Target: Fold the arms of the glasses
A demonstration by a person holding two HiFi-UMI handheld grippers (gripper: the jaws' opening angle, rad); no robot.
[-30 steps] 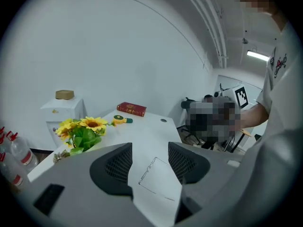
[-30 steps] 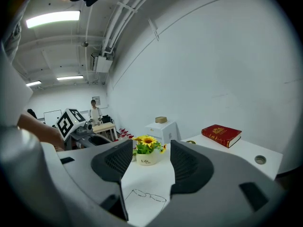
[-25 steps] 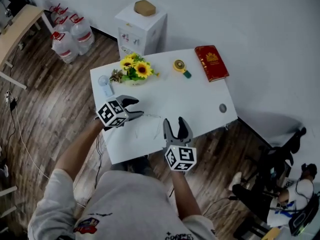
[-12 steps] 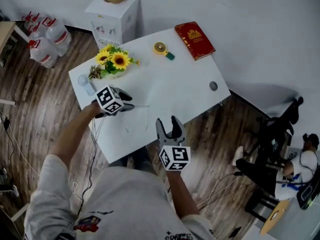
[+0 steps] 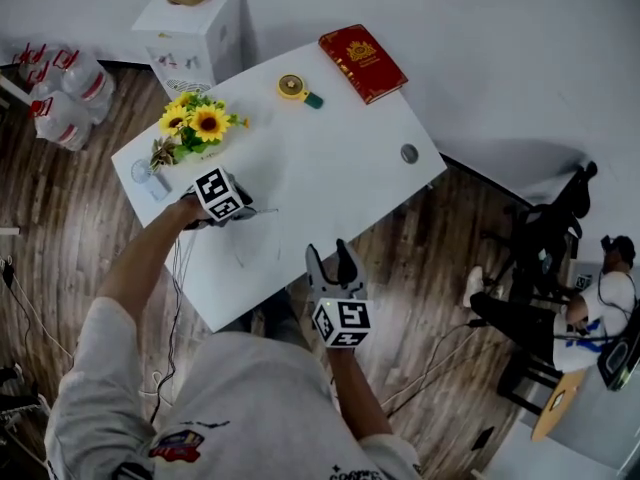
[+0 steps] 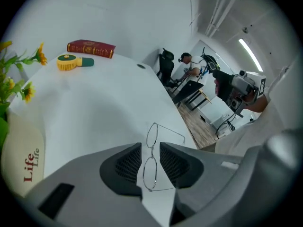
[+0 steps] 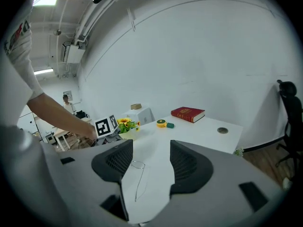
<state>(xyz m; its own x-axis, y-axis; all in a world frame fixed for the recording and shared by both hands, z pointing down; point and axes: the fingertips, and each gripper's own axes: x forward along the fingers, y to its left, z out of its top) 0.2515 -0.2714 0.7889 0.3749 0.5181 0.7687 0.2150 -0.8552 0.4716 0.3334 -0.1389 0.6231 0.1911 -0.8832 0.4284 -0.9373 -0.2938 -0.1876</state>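
Thin wire-frame glasses [image 6: 152, 135] lie on the white table [image 5: 330, 168] with their arms unfolded. My left gripper [image 6: 150, 156] points down at them, one pad on each side of the frame near the bridge. Its jaws have just been closing, and a small gap still shows at each pad. In the head view the left gripper [image 5: 243, 211] sits low over the table's left part. My right gripper [image 5: 330, 260] hovers at the table's front edge, open and empty. In the right gripper view the glasses [image 7: 138, 165] lie beyond the right gripper [image 7: 150, 160].
Sunflowers [image 5: 195, 126] stand at the table's left back. A yellow round gadget [image 5: 293, 88] and a red book [image 5: 362, 49] lie at the far side, a cable hole [image 5: 409, 153] at the right. A white cabinet [image 5: 190, 23] and water bottles [image 5: 62, 96] stand beyond.
My left gripper has sunk to the table and tipped downward, and its jaws have narrowed around the glasses. My right gripper has drifted lower and closer to the table's front edge.
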